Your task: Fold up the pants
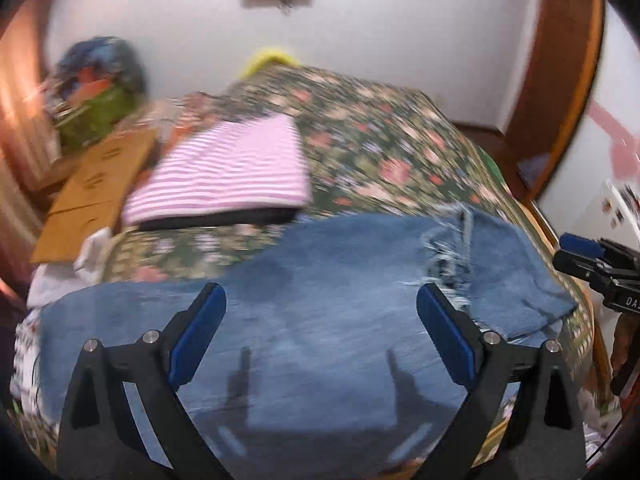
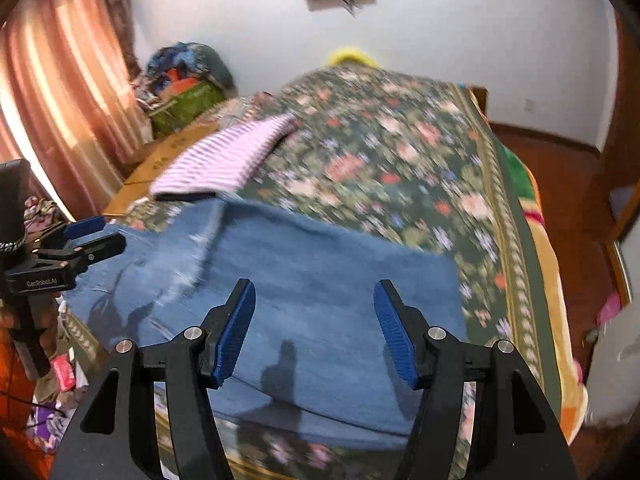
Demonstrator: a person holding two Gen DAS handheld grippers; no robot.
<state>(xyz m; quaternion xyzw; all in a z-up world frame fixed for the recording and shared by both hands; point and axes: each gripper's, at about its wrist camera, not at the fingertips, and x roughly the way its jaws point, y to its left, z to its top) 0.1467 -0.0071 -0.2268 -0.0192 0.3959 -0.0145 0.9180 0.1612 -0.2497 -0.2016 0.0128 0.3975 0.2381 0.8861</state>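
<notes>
Now both my claws, left claw and right claw, hang spread over the seemingly folded jeans; I should pinch the frayed hem at 1 o'clock squarely.

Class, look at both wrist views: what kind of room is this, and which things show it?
Most likely a bedroom: a bed under a dark floral bedspread, long pinkish-brown curtains at one side, and folded clothes, blue denim jeans and a pink-and-white striped garment, lying on it.
</notes>
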